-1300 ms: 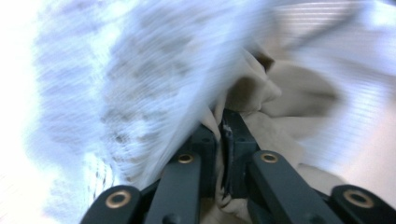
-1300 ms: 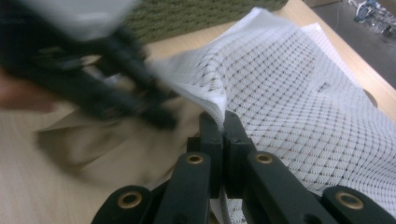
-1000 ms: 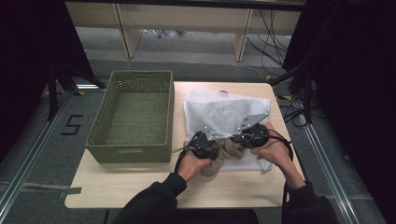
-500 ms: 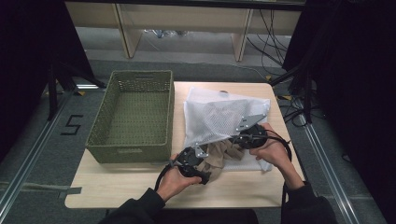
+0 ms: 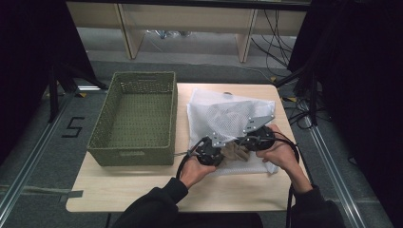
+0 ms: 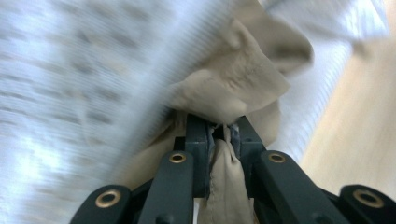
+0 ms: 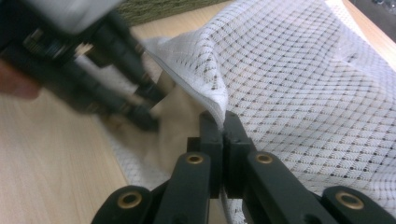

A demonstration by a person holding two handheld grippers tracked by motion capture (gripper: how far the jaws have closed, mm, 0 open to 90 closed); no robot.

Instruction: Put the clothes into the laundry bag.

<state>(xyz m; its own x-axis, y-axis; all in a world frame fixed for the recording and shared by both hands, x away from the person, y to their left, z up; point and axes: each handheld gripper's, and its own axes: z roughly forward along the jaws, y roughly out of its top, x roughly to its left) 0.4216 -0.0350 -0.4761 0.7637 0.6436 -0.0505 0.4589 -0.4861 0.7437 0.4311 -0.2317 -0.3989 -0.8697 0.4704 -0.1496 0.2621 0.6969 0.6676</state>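
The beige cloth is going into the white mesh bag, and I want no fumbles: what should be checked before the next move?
1. Left gripper clamps the beige cloth: ok, its jaws have just been closing and cloth sits between them.
2. Right gripper holds the rim of the white mesh bag: ok.
3. Bag mouth lifted open: ok, the rim stands up off the table.
4. Cloth fully inside the bag: not ok, part lies at the opening.
5. Green basket clear of the hands: ok.
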